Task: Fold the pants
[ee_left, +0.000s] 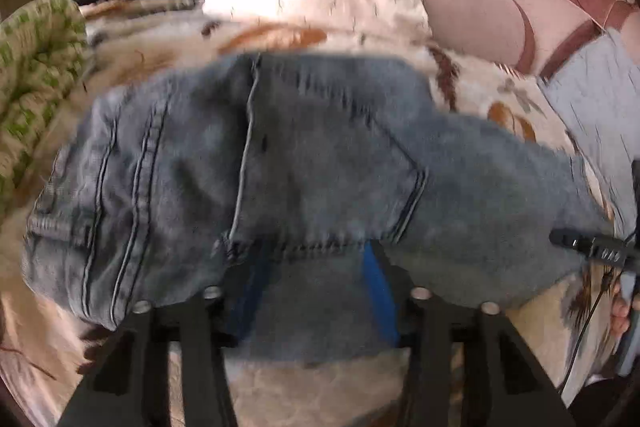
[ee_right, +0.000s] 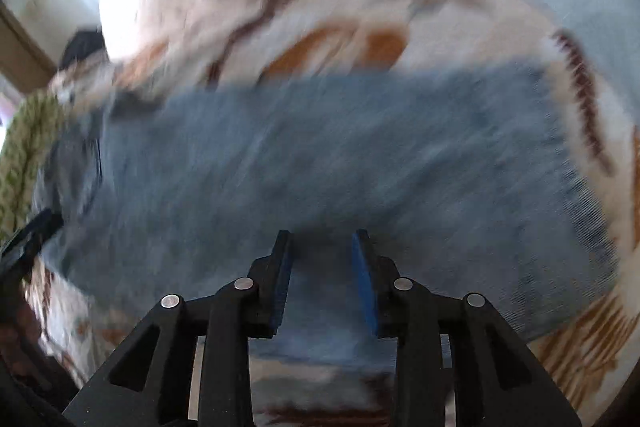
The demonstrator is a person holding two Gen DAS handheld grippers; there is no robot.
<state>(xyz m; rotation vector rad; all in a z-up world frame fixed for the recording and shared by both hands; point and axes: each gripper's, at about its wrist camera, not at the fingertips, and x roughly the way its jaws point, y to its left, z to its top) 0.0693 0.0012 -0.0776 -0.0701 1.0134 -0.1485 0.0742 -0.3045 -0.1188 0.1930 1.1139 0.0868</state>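
Jeans (ee_left: 304,155) lie folded across the bed, on the patterned blanket (ee_left: 516,99), near its front edge. Left gripper (ee_left: 310,267) jaws partly apart, denim edge draped over the tips, not clamped. Right gripper (ee_right: 322,251) jaws partly apart above the denim, gripping nothing. Both views blurred.

Left gripper (ee_left: 316,267) at lower centre, jaws parted — fingertips hidden under denim. Right gripper (ee_right: 322,247) at lower centre — jaws parted, pads (ee_right: 366,283) clear.
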